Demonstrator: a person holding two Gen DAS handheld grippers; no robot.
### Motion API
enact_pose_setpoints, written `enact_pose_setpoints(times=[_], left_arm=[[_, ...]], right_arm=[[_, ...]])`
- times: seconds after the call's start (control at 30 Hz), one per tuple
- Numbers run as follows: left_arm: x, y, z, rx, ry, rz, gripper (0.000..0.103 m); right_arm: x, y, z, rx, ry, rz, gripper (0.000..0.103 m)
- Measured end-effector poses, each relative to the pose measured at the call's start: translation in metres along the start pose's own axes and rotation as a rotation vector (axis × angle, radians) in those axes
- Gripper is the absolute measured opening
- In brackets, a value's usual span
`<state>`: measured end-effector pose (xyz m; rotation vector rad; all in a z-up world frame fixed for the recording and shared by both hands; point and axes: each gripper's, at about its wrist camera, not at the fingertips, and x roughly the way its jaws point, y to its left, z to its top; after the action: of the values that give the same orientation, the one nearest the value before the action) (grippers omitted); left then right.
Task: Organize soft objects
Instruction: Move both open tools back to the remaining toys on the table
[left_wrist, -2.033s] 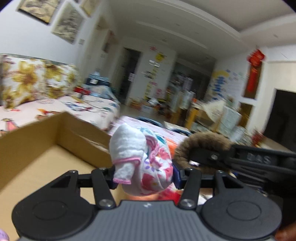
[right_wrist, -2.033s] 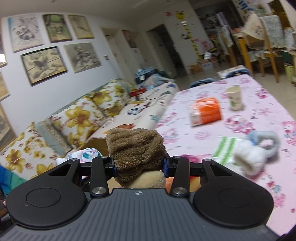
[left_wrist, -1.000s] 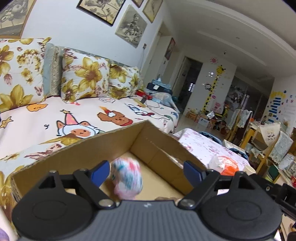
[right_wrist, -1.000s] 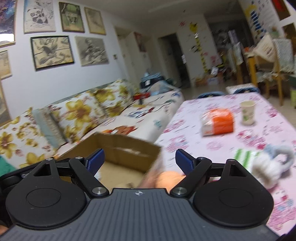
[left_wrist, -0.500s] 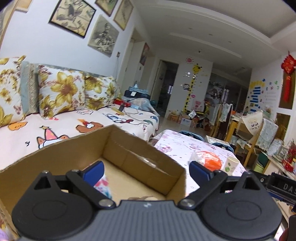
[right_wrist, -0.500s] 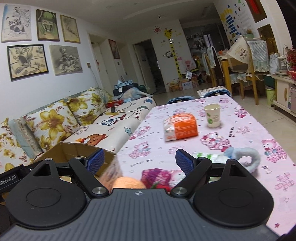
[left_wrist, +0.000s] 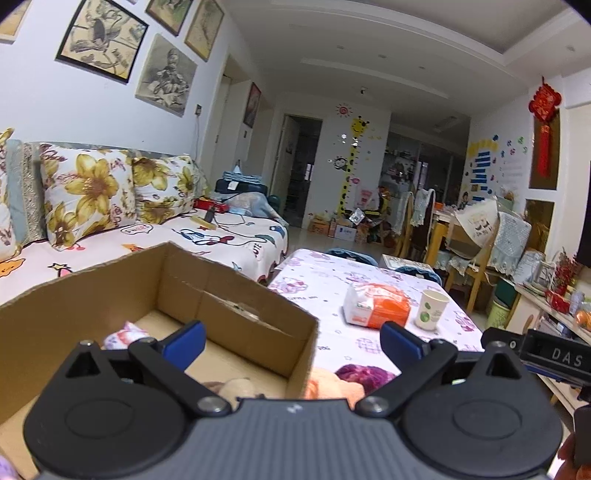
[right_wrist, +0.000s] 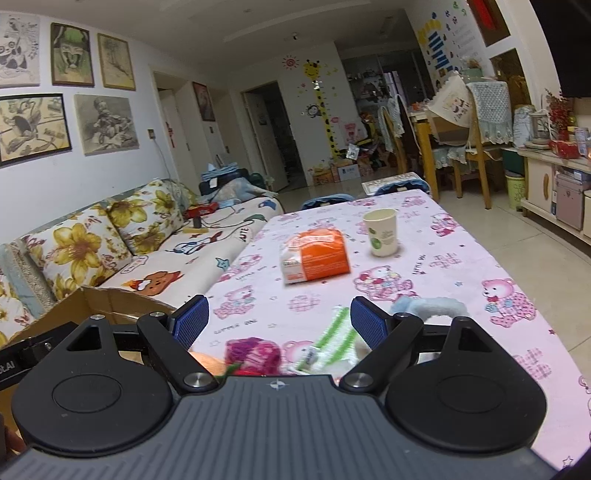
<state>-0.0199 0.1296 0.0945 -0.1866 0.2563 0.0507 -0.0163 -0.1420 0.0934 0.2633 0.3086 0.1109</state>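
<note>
Both your grippers hang spread and empty. Right gripper (right_wrist: 279, 319) is nearer: the magenta yarn ball (right_wrist: 253, 354) lies just below its fingertips, slightly left, beside the cardboard box (left_wrist: 236, 295) on the table (right_wrist: 424, 258).

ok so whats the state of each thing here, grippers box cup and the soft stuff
left gripper: open, empty
right gripper: open, empty
cardboard box: open-topped, floral cloth bundle lying inside
paper cup: upright on the table
orange packet: lying flat on the table
magenta yarn ball: on the table, outside the box
green striped cloth: crumpled on the table
</note>
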Motion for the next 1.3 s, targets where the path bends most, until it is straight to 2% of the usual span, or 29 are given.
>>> enact_pose_setpoints(times=[0.9, 1.3], left_arm=[[0.007, -0.07, -0.031, 0.199, 0.075, -0.136, 0.101], [0.022, -0.089, -0.051, 0.284, 0.157, -0.162, 0.101]], right_arm=[[0.008, -0.014, -0.003, 0.06, 0.002, -0.148, 0.103], [0.024, -0.032, -0.006, 0.131, 0.023, -0.224, 0.103]])
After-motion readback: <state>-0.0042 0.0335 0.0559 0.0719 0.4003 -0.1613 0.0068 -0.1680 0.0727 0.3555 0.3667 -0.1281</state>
